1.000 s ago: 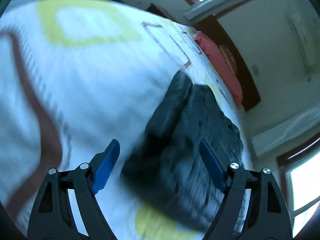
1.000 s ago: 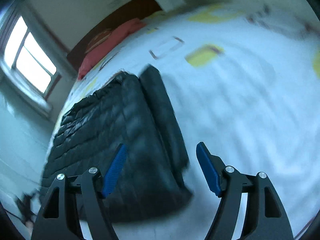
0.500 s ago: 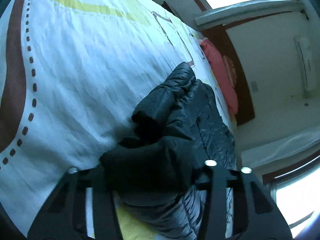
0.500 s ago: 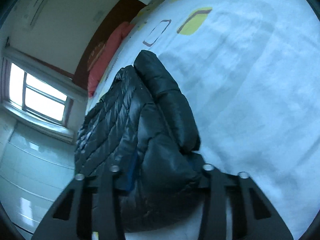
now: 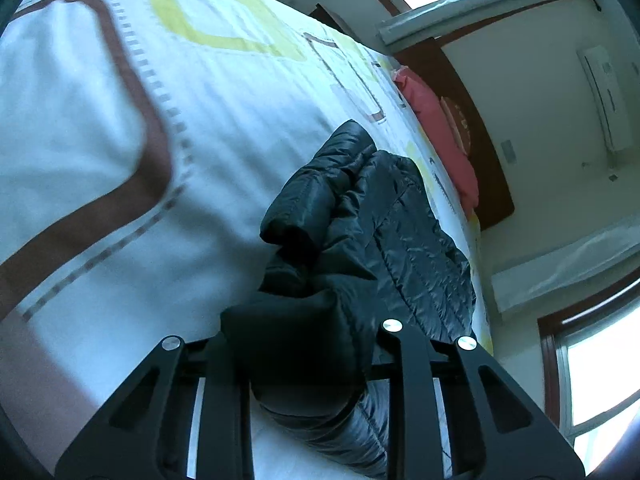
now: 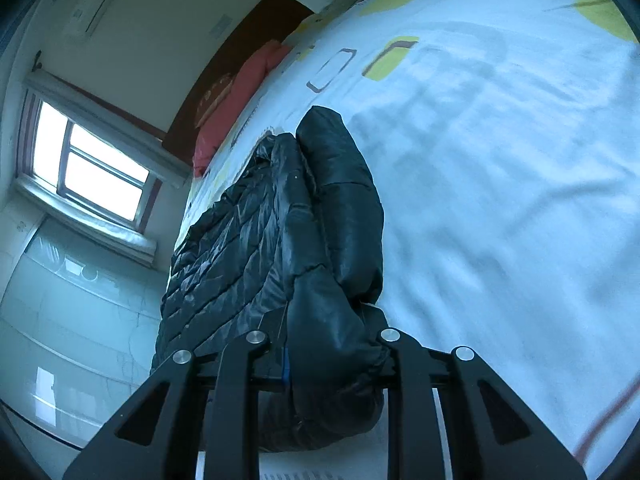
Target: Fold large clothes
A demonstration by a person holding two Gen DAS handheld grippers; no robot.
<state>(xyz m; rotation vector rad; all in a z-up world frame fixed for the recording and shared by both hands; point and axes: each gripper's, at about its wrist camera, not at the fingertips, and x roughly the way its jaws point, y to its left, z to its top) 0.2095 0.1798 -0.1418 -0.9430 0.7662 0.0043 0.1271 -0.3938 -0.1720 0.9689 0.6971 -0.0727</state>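
Black puffer jacket (image 5: pixel 384 216) on patterned bedspread (image 5: pixel 120 140), left gripper (image 5: pixel 300 344) and right gripper (image 6: pixel 332 344) jaws closing, pinching jacket folds

Two close fisheye views, each looking forward and down along its tongs over a bed (image 5: pixel 120 128); both share the black jacket (image 5: pixel 392 220) and red pillow (image 6: pixel 236 100).

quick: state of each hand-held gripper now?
Left hand-held gripper: closing, pinching the black jacket.
Right hand-held gripper: closing, pinching the same jacket.
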